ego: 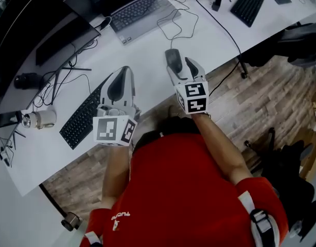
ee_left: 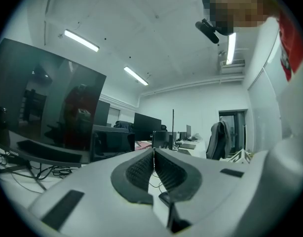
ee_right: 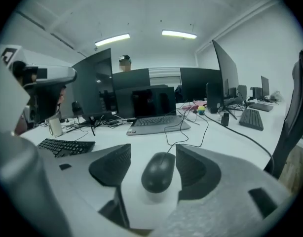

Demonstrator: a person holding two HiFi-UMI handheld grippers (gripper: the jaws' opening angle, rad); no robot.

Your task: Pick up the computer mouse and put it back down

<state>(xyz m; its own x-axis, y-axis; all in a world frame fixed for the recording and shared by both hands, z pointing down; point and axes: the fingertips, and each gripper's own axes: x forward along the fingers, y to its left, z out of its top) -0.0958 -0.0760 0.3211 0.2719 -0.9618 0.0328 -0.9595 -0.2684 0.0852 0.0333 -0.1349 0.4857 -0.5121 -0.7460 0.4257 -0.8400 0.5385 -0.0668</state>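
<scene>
A black corded computer mouse lies on the white desk, near its front edge. My right gripper stands open around it, one jaw on each side. A clear gap shows at the mouse's left side, and the right pad is close to it. The mouse's cable runs away toward the laptop. My left gripper is shut with nothing in it, held level to the left of the mouse, over the near end of a black keyboard.
A grey laptop sits behind the mouse. A second keyboard lies at the far right, and a metal mug and dark monitors at the left. The desk's front edge runs just under both grippers.
</scene>
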